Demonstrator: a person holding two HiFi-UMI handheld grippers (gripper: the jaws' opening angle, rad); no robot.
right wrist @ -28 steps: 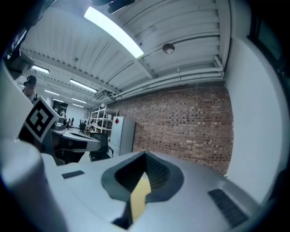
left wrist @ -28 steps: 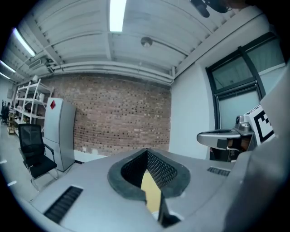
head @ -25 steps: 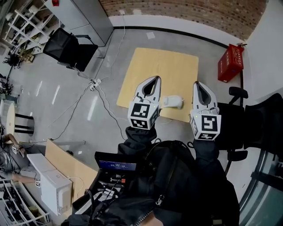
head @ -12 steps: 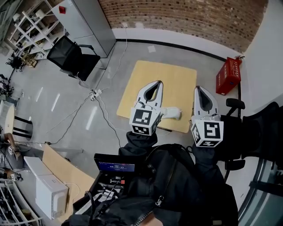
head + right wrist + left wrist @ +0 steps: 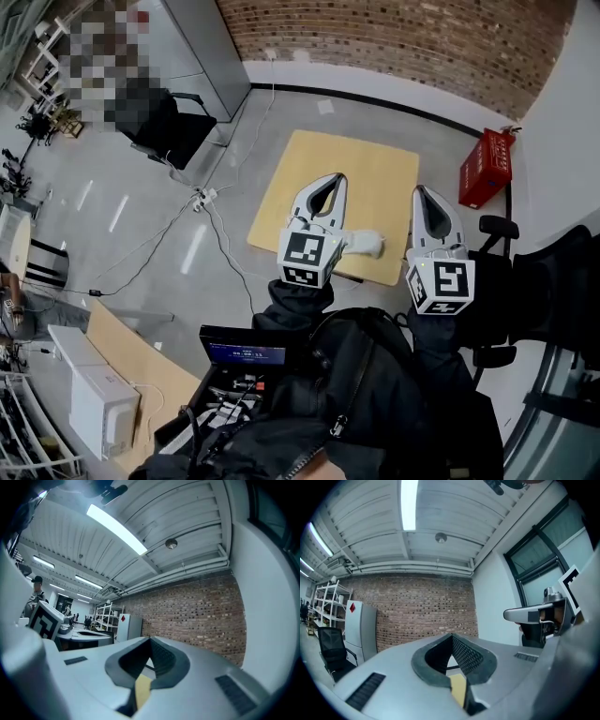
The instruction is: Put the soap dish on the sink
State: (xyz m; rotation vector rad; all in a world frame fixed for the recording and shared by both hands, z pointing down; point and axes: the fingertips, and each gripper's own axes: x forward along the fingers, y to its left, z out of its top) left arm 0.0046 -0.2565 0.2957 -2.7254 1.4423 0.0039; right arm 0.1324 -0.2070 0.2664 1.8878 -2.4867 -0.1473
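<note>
Both clenched and empty, the left gripper (image 5: 336,178) and right gripper (image 5: 419,189) flank the soap dish (image 5: 366,245) below.

A pale yellow wooden table (image 5: 375,169) sits mid-frame on a glossy grey floor (image 5: 112,244), with a red crate (image 5: 486,169) at the right and a red-brown brick wall (image 5: 403,42) along the top. The left gripper (image 5: 330,180) and right gripper (image 5: 419,190) are light grey, their cubes patterned with black-and-white squares.

head view: I've tipped up, more brick wall (image 5: 394,37) shows | left gripper (image 5: 328,180): raised, now overlapping white item's (image 5: 368,244) left end | right gripper (image 5: 422,192): raised too
</note>
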